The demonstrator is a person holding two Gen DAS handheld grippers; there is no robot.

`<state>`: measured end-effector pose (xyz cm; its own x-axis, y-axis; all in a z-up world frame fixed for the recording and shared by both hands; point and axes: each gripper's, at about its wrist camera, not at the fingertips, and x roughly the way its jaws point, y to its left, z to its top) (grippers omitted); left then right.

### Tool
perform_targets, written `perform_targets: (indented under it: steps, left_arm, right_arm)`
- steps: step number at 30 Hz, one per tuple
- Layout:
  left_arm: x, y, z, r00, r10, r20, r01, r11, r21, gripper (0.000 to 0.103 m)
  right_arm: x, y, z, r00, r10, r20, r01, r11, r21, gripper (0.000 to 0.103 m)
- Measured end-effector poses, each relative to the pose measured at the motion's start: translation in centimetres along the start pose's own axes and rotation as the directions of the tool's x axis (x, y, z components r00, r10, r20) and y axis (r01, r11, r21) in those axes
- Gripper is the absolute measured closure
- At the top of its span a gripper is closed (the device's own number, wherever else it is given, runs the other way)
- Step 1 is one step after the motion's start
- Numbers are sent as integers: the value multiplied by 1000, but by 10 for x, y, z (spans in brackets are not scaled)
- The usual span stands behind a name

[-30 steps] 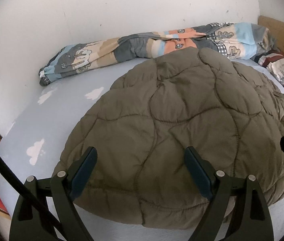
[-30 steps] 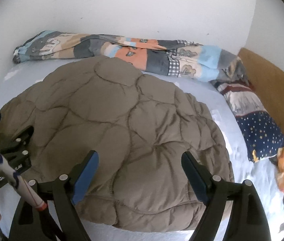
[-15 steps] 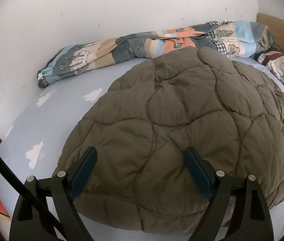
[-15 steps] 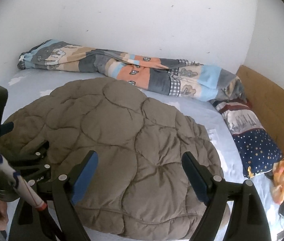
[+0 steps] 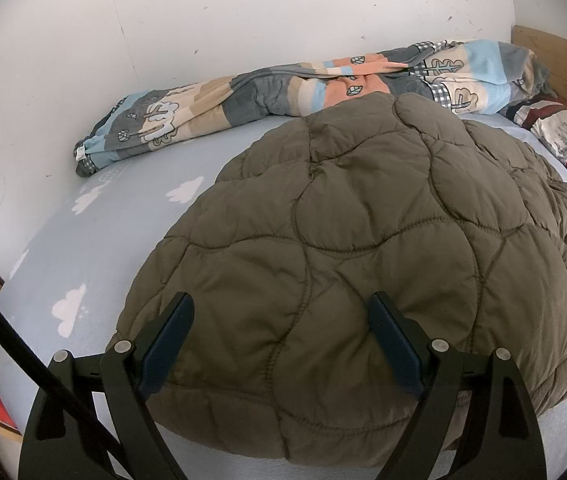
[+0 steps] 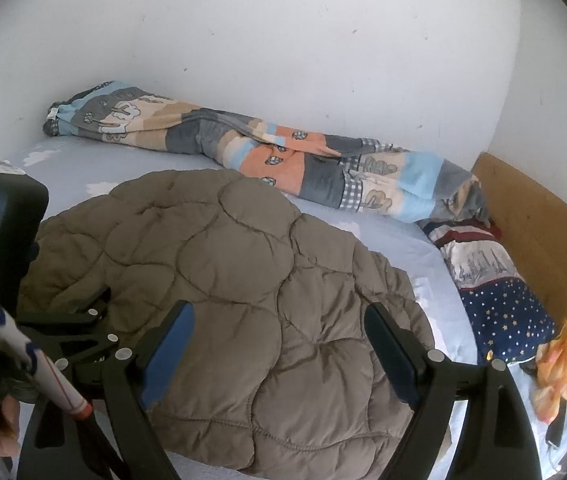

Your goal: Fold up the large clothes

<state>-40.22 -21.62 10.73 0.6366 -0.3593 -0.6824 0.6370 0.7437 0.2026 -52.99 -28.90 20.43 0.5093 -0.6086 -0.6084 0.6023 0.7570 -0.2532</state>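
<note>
A large olive-brown quilted jacket lies spread in a puffy heap on the pale blue bed sheet; it also shows in the right wrist view. My left gripper is open and empty, held over the jacket's near edge. My right gripper is open and empty, above the jacket's near right part. The left gripper's body shows at the left of the right wrist view, beside the jacket.
A rolled patterned blanket lies along the white wall at the back. A star-patterned pillow lies at the right beside a wooden headboard. An orange object sits at the right edge.
Both grippers have drawn back and risen a little from the jacket, so more of the bed and wall shows. The jacket lies as before. Both grippers stay open.
</note>
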Motion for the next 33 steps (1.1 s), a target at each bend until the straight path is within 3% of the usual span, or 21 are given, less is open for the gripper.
perform_targets:
  steps: [13, 17, 20, 22, 27, 33]
  left_arm:
    - [-3, 1, 0, 1000, 5, 6, -5, 1000, 1, 15]
    - [-6, 7, 0, 1000, 17, 8, -17, 1000, 2, 15]
    - [-7, 12, -2, 1000, 21, -4, -21, 1000, -7, 15]
    - [-6, 14, -3, 1000, 22, -13, -22, 1000, -5, 15]
    - [2, 17, -9, 999, 11, -53, -11, 1000, -7, 15]
    - [4, 18, -11, 997, 0, -73, -2, 1000, -20, 15]
  right_arm:
    - [-3, 2, 1, 1000, 1, 4, -1, 1000, -9, 12]
    - [6, -6, -1, 997, 64, -52, -61, 997, 43, 12]
    - [19, -19, -7, 982, 148, -119, -131, 982, 136, 11]
    - [34, -30, -14, 958, 218, -184, -175, 958, 227, 11]
    - [64, -35, -37, 909, 295, -296, -194, 926, 325, 11]
    - [80, -27, -46, 903, 273, -331, -181, 942, 283, 2]
